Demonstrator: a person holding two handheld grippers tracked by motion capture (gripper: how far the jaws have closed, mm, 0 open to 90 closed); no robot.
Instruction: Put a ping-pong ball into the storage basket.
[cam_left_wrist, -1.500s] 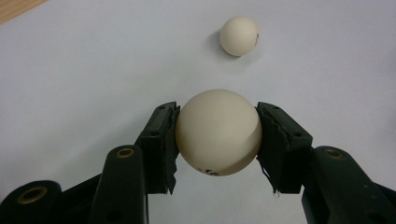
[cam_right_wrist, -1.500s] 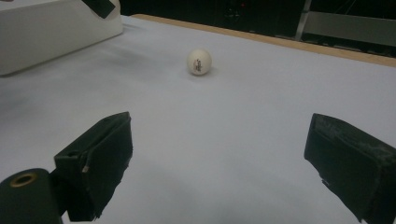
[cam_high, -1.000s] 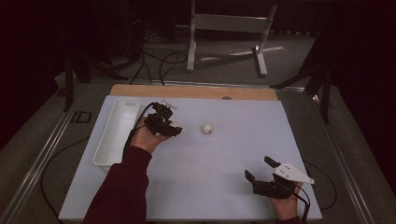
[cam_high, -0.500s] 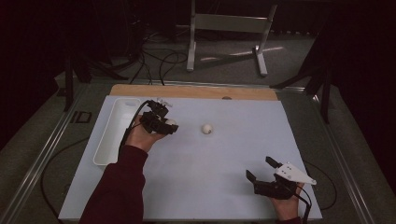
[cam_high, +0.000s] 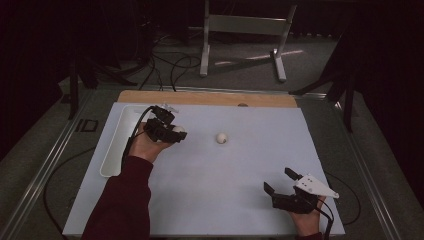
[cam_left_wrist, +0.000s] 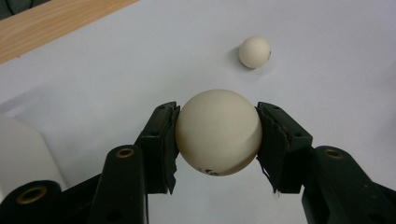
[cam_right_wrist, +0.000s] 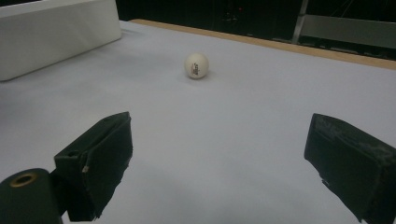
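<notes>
Left of centre in the high view, the left claw (cam_high: 172, 134) pinches a white ball (cam_left_wrist: 218, 132) beside the white tray (cam_high: 116, 145). Mid-frame, a second ball (cam_high: 221, 138) waits on the worktop (cam_high: 225, 195). Lower right, the right claw (cam_high: 281, 184) rests spread, empty.

- The held ball (cam_left_wrist: 218, 132) bears a small dark print, cut by its lower curve and unreadable.
- The print on the free ball (cam_right_wrist: 196, 64) is too small to read.
- The tray (cam_right_wrist: 56, 35) runs off the right claw view's left edge.
</notes>
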